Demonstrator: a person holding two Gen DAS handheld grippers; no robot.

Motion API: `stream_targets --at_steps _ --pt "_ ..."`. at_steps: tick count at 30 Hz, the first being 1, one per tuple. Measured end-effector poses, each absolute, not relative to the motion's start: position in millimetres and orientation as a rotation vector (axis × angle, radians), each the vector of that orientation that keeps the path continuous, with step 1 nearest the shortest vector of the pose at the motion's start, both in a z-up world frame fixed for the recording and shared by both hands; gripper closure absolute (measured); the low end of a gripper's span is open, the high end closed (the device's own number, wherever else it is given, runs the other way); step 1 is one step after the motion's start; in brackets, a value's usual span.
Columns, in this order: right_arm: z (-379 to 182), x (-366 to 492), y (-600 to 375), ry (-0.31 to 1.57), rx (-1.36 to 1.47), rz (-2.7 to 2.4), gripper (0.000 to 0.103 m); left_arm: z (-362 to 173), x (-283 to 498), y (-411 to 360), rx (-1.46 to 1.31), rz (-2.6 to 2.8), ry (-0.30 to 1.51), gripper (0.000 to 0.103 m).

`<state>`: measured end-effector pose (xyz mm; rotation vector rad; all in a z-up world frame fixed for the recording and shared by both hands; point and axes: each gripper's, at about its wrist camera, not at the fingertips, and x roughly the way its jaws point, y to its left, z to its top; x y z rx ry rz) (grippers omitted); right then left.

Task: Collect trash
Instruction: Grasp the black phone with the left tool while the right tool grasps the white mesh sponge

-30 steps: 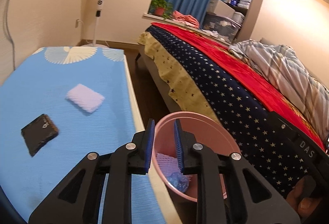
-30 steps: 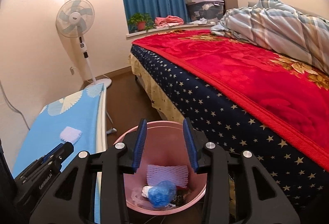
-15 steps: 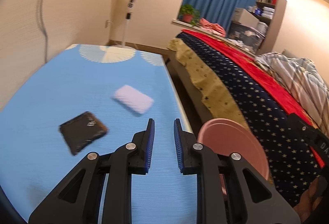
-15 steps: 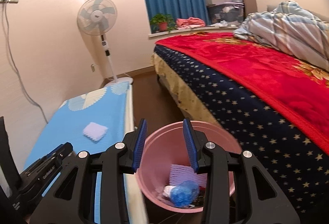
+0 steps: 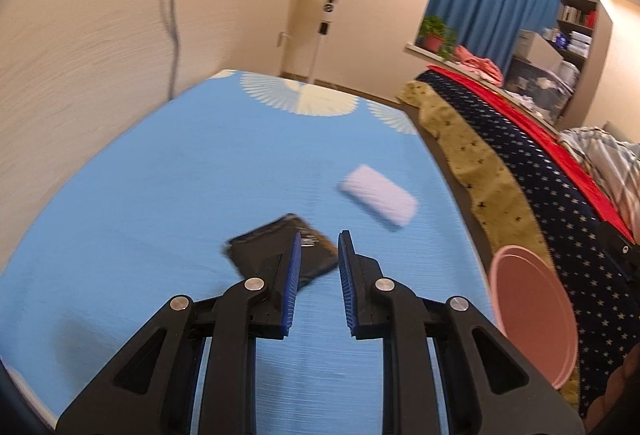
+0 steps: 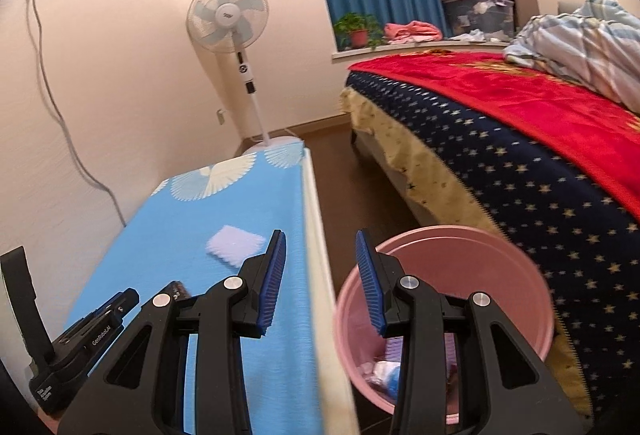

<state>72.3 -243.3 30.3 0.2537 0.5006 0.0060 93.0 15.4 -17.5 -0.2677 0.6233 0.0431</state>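
A flat black packet lies on the blue-covered table, partly behind the left finger of my left gripper, which is open and empty just above it. A pale lilac foam pad rests farther along, toward the table's right edge. The pink bin stands on the floor between table and bed, with foam and blue wrapping inside. My right gripper hangs open and empty over the table's edge beside the bin. The left gripper's body shows at the lower left of the right wrist view.
A bed with a star-patterned navy cover and red blanket fills the right side. A pedestal fan stands beyond the table's far end. A cable runs down the wall at left. Brown floor lies between table and bed.
Both grippers have swung left, away from the bin and over the blue table. The black packet now sits right at the left gripper's tips. Neither gripper's opening has changed.
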Motion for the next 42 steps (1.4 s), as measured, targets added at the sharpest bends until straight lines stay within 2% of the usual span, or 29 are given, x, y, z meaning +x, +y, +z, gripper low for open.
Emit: stream_targets --at_steps 11,21,22,23,25,29,34,38,42 --pt "0.0 118.6 -202.2 0.572 0.284 0.116 0.065 -42.6 100.5 65.9 -0.342 0.156 0.674 0.084" --pt "-25.1 180.7 -164.8 0.69 0.26 0.219 0.065 -59.8 132.1 68.6 -0.365 0.138 0.759 0.083" --pt "-27.3 186.1 -163.9 0.7 0.251 0.219 0.063 -62.0 134.1 68.4 -0.365 0.144 0.77 0.083" --pt "-29.4 192.1 -162.3 0.712 0.241 0.218 0.055 -64.0 136.2 69.6 -0.373 0.148 0.78 0.083" --pt "-34.5 206.4 -158.4 0.742 0.223 0.226 0.047 -65.0 139.6 71.0 -0.387 0.149 0.786 0.083" --pt "-40.8 230.6 -145.7 0.784 0.159 0.235 0.039 -68.2 145.9 67.5 -0.375 0.142 0.819 0.082" --pt "-50.4 257.2 -126.2 0.865 0.067 0.244 0.039 -68.7 149.7 60.6 -0.329 0.136 0.842 0.074" --pt "-60.2 268.0 -117.6 0.913 0.011 0.244 0.039 -67.8 151.7 57.4 -0.298 0.137 0.849 0.072" --pt "-66.5 267.6 -116.7 0.919 -0.026 0.221 0.047 -67.5 152.9 55.5 -0.28 0.137 0.853 0.073"
